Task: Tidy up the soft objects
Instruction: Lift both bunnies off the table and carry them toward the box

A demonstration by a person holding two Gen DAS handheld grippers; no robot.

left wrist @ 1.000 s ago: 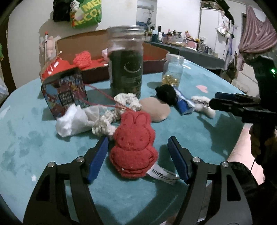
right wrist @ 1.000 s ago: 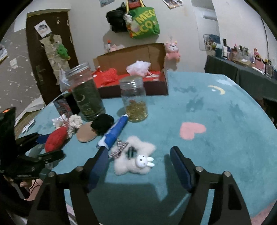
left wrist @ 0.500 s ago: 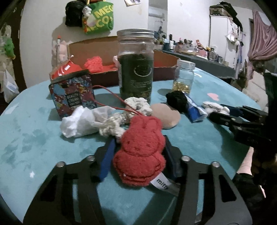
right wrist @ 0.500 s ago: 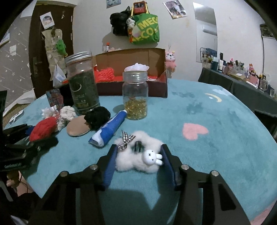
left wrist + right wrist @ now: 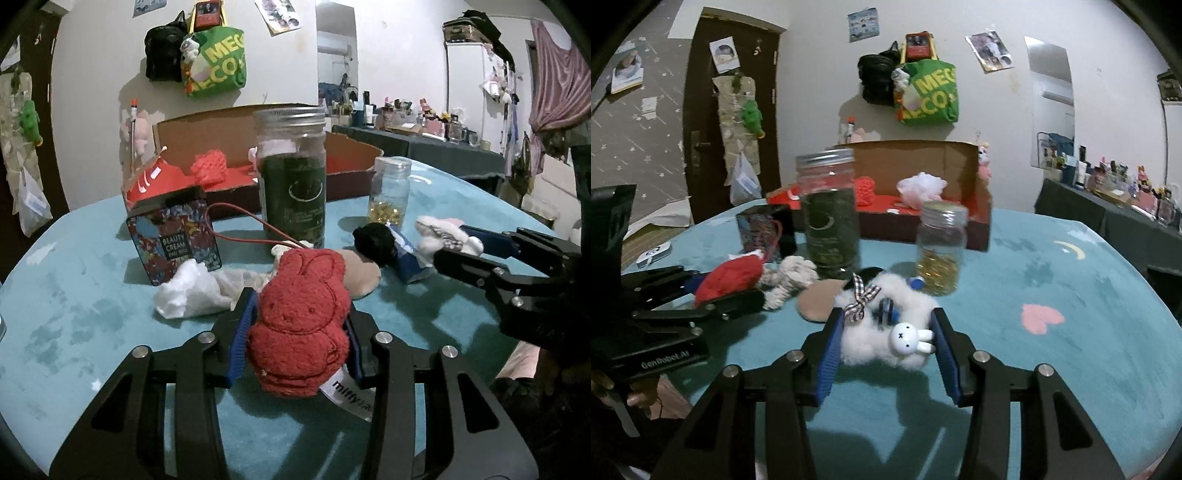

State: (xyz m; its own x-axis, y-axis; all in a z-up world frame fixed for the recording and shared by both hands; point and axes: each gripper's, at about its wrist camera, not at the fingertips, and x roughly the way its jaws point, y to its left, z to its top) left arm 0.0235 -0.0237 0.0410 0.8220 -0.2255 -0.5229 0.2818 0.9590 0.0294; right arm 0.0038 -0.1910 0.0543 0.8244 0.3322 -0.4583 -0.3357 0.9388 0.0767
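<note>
left claw [image 5: 300, 345]: we clamp the red bunny plush [image 5: 301, 321] | right claw [image 5: 888, 345]: we clamp the white fluffy bunny [image 5: 884, 332], jaws just closed

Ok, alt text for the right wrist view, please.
The right claw is shut on a fluffy white rabbit charm above a teal table. Behind stand two jars, a tall dark jar and a small jar, and an open cardboard box.

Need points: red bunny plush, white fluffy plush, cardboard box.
red bunny plush [image 5: 301, 317], left wrist view, on its embroidered face
white fluffy plush [image 5: 866, 341], right wrist view, on the fur at its lower left
cardboard box [image 5: 905, 160], right wrist view, on its raised back flap
</note>
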